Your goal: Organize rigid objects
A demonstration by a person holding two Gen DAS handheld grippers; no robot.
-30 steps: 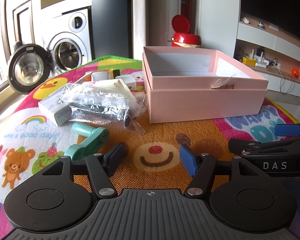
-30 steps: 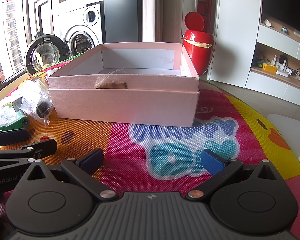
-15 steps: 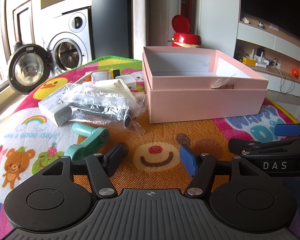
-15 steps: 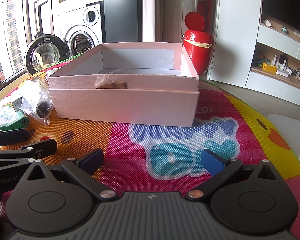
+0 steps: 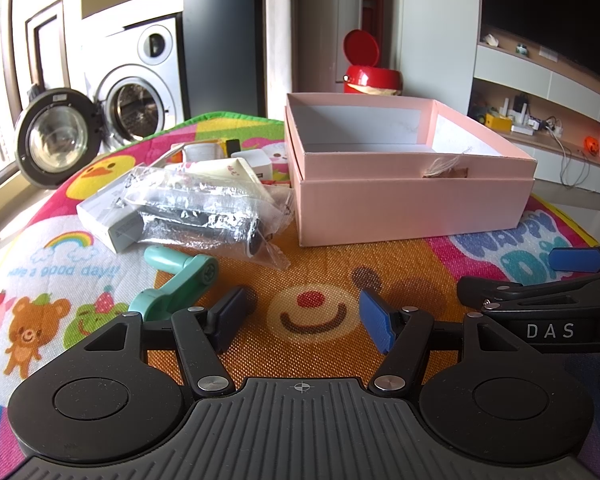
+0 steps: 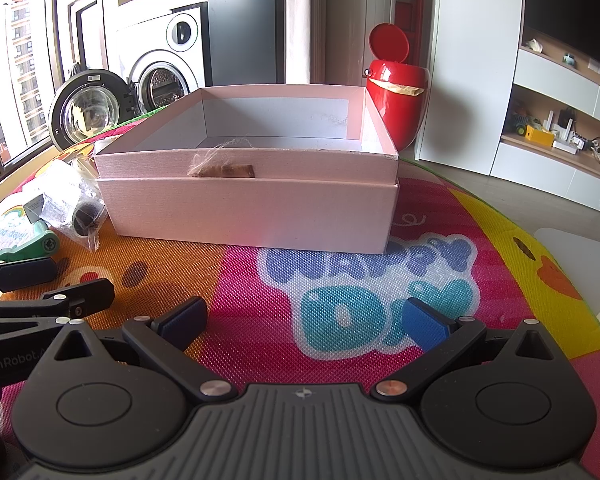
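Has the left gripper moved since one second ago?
No. In the left wrist view, the left gripper frames the pink box and the green handle at the same places as before.

A bright play mat (image 6: 380,280) with cartoon animals covers the floor. Behind it a washing machine (image 5: 140,80) stands with its round door (image 5: 52,138) open. A shiny red bin (image 6: 396,100) has its lid up. White shelves (image 6: 560,120) hold small things.

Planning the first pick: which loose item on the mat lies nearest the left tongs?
The mint-green crank handle, just ahead of the open left tongs. The bagged black cylinder and white box lie farther back.
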